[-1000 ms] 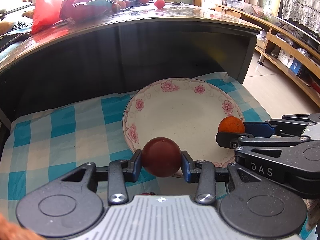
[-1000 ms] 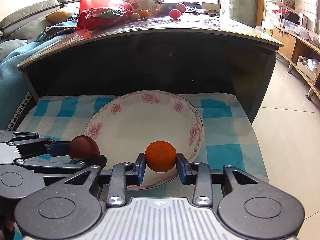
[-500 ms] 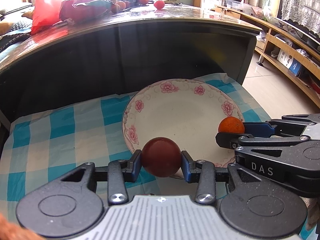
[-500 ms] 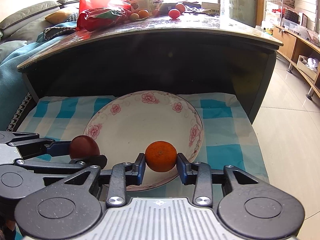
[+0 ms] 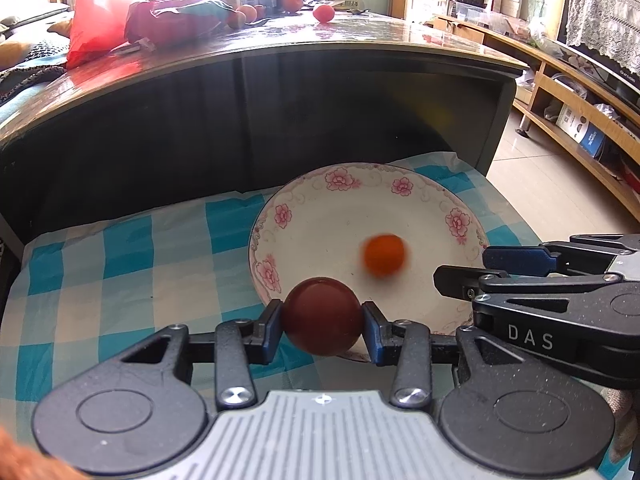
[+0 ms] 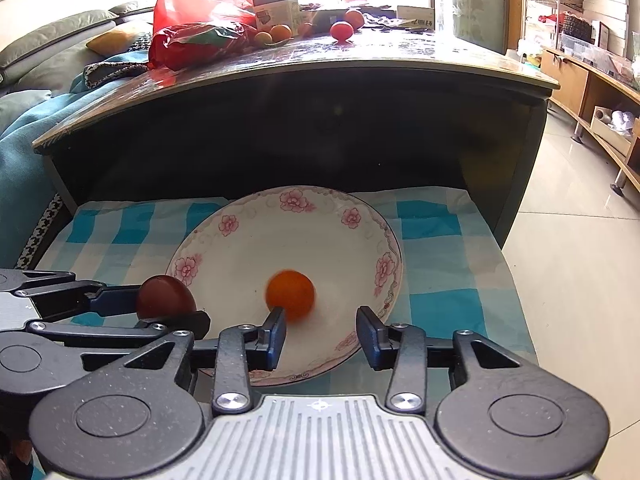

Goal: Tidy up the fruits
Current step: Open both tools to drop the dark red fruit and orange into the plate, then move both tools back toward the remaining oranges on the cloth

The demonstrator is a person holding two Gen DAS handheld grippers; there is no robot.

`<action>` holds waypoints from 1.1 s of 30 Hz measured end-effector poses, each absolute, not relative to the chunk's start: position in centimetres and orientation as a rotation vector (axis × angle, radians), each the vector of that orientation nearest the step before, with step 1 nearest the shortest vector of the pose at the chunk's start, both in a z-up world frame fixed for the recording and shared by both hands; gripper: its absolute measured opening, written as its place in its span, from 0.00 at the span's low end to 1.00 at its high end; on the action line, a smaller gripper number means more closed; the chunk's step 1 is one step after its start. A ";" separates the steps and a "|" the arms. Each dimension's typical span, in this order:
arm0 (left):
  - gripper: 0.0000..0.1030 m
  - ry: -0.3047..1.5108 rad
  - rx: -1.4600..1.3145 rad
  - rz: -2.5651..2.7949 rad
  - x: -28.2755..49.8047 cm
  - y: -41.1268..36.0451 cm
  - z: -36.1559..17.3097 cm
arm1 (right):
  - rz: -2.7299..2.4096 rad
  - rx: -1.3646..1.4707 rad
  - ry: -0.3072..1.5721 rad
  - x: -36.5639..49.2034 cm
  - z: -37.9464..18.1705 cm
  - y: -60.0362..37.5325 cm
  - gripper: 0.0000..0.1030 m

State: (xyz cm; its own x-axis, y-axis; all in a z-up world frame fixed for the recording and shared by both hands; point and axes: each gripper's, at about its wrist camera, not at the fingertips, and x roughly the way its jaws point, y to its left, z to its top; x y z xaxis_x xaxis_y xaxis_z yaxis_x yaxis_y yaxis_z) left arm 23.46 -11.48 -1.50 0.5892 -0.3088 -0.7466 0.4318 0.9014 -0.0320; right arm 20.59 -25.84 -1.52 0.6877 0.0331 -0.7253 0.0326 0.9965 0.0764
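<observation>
Left wrist view: the left gripper [image 5: 323, 330] is clamped on a dark red fruit [image 5: 322, 315] at the near rim of the flowered plate [image 5: 320, 220]. An orange [image 5: 383, 255], blurred, sits on the plate's bare middle, apart from both tools. The right gripper [image 5: 460, 268] reaches over the plate's right rim. Checked cloth [image 5: 120, 260] lies bare to the left; a dark table [image 5: 280, 60] closes off the far side.

Right wrist view: the right gripper [image 6: 322, 332] stands apart, holding nothing, the orange [image 6: 291, 292] just past its left finger. Only here does bare cloth [image 6: 448, 256] right of the plate [image 6: 280, 248] show, ending at the tiled floor [image 6: 568, 260]. The left gripper [image 6: 168, 308] holds the red fruit [image 6: 165, 297] at the plate's left rim.
</observation>
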 end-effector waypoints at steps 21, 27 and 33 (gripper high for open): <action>0.54 0.790 0.134 -0.436 22.3 -11.3 0.5 | -0.030 0.100 0.774 19.2 -0.4 -26.7 0.48; 0.54 0.784 0.136 -0.432 21.1 -10.9 1.2 | -0.021 0.099 0.773 18.0 0.2 -26.4 0.48; 0.54 0.778 0.140 -0.433 19.3 -10.1 1.9 | -0.005 0.103 0.779 16.4 0.6 -25.8 0.48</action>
State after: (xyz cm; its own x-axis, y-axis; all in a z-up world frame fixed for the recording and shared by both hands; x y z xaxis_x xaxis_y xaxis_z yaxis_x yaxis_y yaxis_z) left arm 19.35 -10.15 1.91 0.6295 -0.3256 -0.7054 0.4274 0.9034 -0.0356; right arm 16.42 -25.81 0.63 0.7119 0.0337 -0.7015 0.0425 0.9950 0.0909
